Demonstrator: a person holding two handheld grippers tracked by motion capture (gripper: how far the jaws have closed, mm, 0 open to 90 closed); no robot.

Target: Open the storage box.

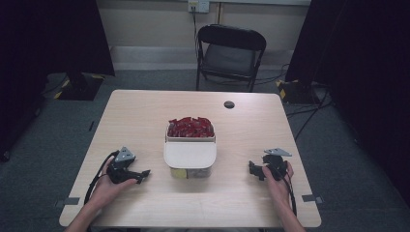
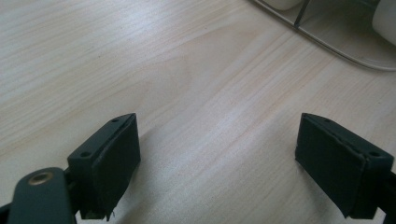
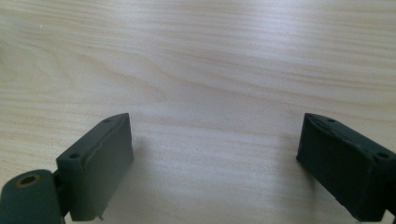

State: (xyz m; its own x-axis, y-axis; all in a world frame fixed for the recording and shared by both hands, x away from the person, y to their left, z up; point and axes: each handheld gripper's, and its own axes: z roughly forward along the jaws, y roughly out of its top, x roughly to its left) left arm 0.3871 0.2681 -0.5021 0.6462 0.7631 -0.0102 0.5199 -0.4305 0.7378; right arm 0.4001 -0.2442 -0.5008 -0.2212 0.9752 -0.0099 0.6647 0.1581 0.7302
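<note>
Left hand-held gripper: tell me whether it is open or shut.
Open. The left hand-held gripper has its jaws wide apart, with bare table between them.

Even, soft light falls from above on the bench [image 1: 145, 111], which reads bright against dim, nearly black surroundings at both sides of the high view. That view is slightly soft and low in detail. In the left gripper view a pale sheen lies on the wood ahead of the jaws, and short soft shadows spread beneath and just beside each jaw. In the right gripper view the jaws look blurred, the wood grain beyond them sharper.
</note>
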